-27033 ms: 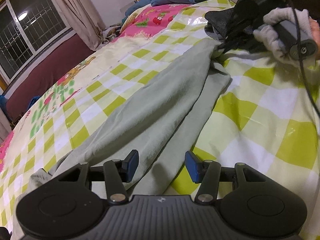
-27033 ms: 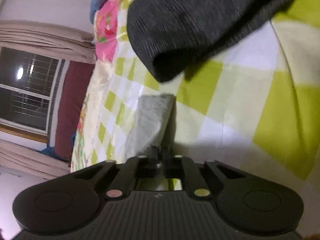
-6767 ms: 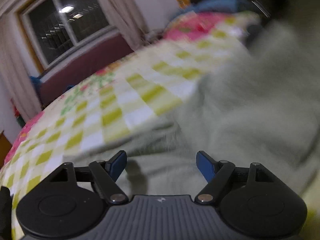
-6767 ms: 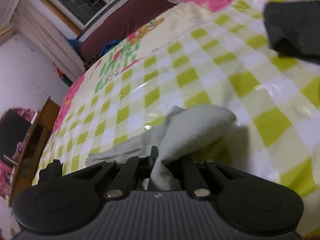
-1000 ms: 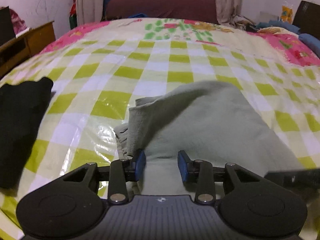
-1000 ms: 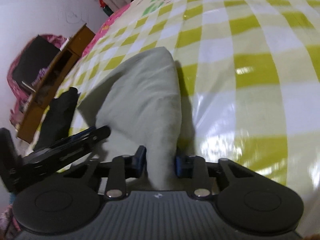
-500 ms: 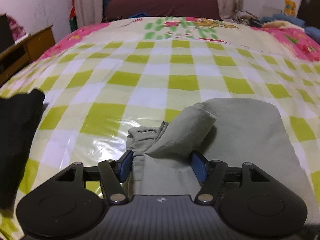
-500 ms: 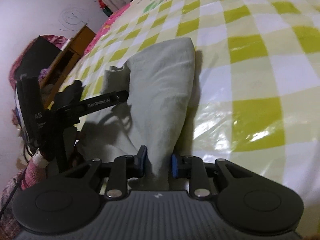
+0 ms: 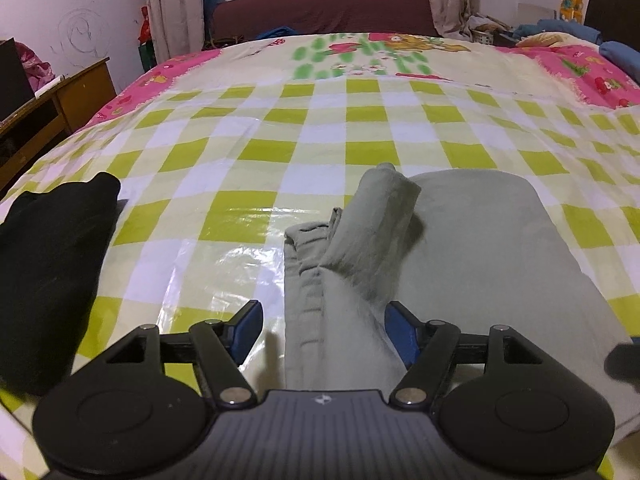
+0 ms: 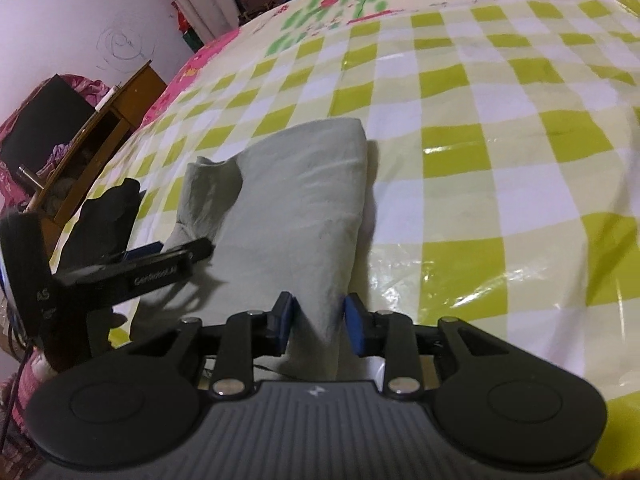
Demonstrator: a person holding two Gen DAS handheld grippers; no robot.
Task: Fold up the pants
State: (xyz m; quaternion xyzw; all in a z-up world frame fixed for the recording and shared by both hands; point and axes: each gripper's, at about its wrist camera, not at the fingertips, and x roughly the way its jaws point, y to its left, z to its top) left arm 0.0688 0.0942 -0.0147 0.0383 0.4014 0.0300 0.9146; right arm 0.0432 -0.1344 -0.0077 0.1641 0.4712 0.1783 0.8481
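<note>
Both grippers, left [image 9: 322, 330] and right [image 10: 318, 322], are opening wider around the pants [image 9: 460, 248], releasing the fold beside the black garment [image 9: 48, 252]; folding appears nearly complete.

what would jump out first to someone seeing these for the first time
The grey-green pants, folded into a thick pad with one loose flap sticking up, lie in the middle of the bright yellow-green checked bedspread. Both the left gripper and the right gripper sit open at its near edge. A black garment lies to the left.
</note>
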